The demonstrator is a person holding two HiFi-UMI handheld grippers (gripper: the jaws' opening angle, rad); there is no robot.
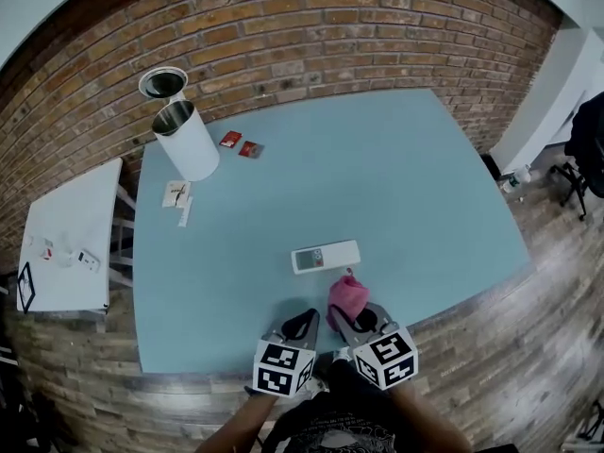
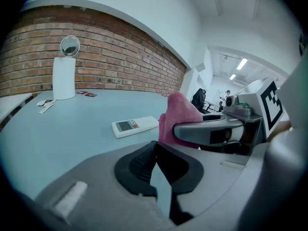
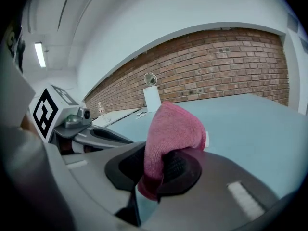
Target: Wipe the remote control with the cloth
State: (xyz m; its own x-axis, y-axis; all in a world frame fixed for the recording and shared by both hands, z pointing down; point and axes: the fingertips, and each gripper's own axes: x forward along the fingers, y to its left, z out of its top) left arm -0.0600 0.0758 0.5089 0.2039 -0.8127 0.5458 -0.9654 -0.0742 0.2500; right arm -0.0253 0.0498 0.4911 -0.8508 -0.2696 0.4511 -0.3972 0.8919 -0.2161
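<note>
The white remote control (image 1: 326, 256) (image 2: 134, 126) lies flat on the blue table (image 1: 396, 177), display facing up. Just in front of it, near the table's front edge, a pink cloth (image 1: 346, 297) (image 3: 171, 129) (image 2: 177, 119) sticks up from my right gripper (image 1: 351, 315) (image 3: 158, 170), which is shut on it. My left gripper (image 1: 304, 326) (image 2: 155, 161) hangs close beside the right one, to its left, with its jaws shut and nothing between them. In the right gripper view the cloth hides most of the remote.
At the table's far left stand a white cylinder (image 1: 186, 141) with a round mirror (image 1: 163, 83) above it, two small red packets (image 1: 240, 144) and some paper scraps (image 1: 176, 196). A white side table (image 1: 66, 239) stands left of the blue one. A brick wall (image 1: 311, 36) runs behind.
</note>
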